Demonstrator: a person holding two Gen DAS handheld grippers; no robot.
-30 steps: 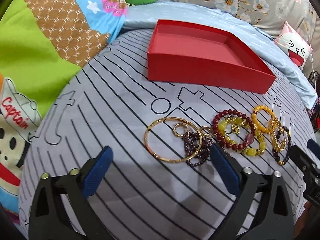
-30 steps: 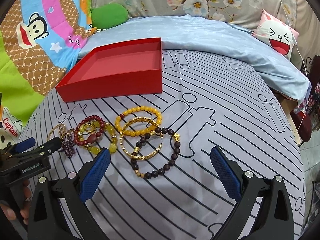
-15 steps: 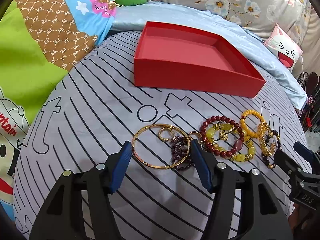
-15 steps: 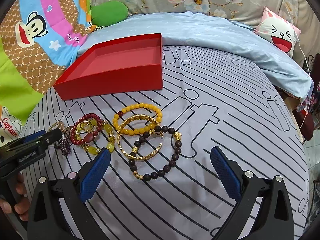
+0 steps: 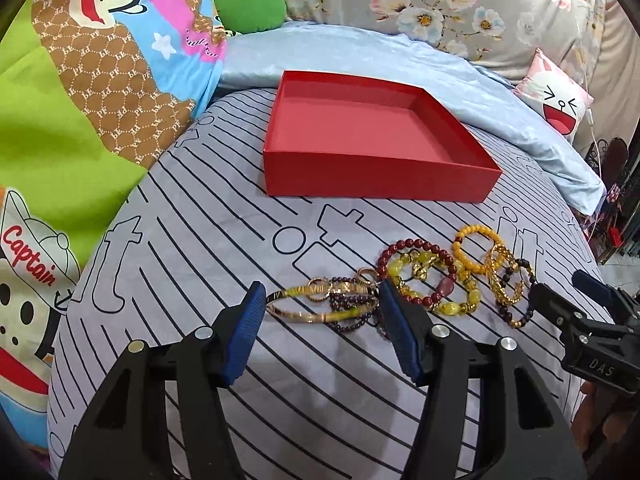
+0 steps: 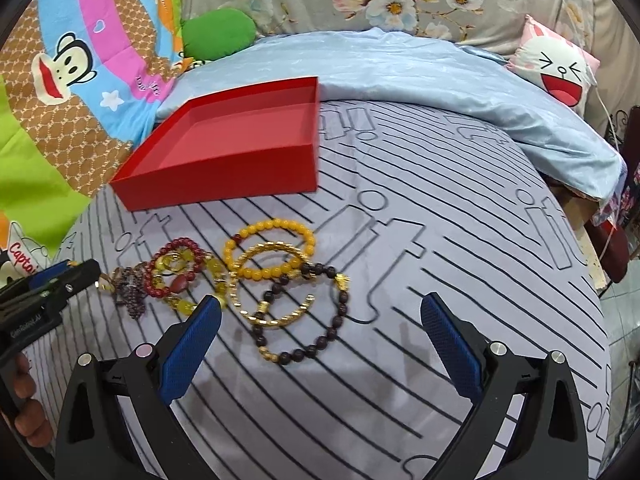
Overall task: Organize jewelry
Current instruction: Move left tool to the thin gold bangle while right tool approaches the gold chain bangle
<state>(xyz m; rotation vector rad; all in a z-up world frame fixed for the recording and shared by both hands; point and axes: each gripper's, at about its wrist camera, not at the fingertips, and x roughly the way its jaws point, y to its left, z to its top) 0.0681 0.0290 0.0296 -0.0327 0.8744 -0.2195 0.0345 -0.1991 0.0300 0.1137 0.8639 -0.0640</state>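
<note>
An empty red box [image 5: 372, 152] sits on the striped grey bedsheet; it also shows in the right wrist view [image 6: 232, 144]. My left gripper [image 5: 320, 308] is shut on a gold bangle [image 5: 312, 312], its blue pads pressing the two ends, with a dark purple bead bracelet [image 5: 352, 320] tangled in it. Beside it lie a red bead bracelet [image 5: 416, 272], a yellow bead bracelet [image 6: 268, 248] and a dark bead bracelet [image 6: 308, 328]. My right gripper [image 6: 320, 332] is open over the dark bead bracelet and a gold cuff [image 6: 272, 284].
A light blue quilt [image 6: 420, 84] lies behind the box. A colourful cartoon blanket [image 5: 80, 100] covers the left. A green cushion [image 6: 216, 32] and a pink cartoon pillow [image 6: 556, 68] sit at the back. The bed's edge drops off at the right.
My left gripper moved forward and closed its fingers onto the gold bangle, which now sits tilted between the pads. My right gripper stayed open and drifted slightly.
</note>
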